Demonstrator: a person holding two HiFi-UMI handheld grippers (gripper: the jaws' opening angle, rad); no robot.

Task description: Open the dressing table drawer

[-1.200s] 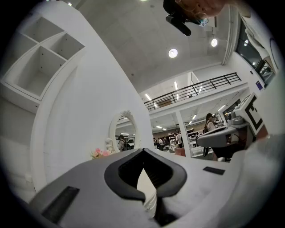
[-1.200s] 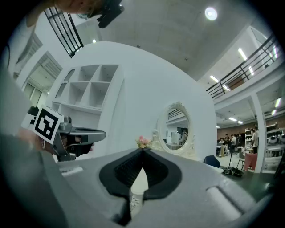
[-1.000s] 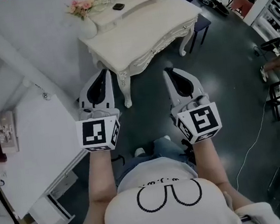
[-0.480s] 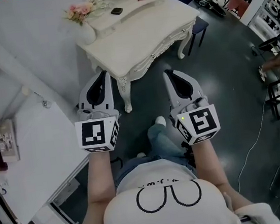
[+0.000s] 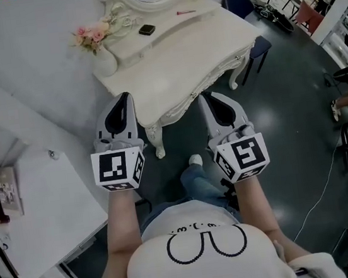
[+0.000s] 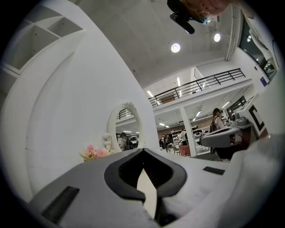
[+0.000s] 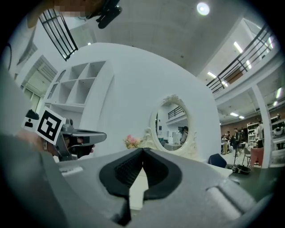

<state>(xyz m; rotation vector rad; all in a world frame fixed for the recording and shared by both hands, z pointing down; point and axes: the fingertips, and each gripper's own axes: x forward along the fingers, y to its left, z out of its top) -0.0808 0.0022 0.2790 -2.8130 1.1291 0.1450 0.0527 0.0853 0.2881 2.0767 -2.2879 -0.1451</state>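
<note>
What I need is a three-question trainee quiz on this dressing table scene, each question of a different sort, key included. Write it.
1. True or false: the right gripper is clamped on a drawer handle.
2. In the head view, what stands at the left end of the dressing table? A. pink flowers B. a laptop C. a kettle
3. Fill in: the left gripper has its jaws ____, with nothing between them.
Key: 1 false, it is shut on nothing; 2 A; 3 together.
</note>
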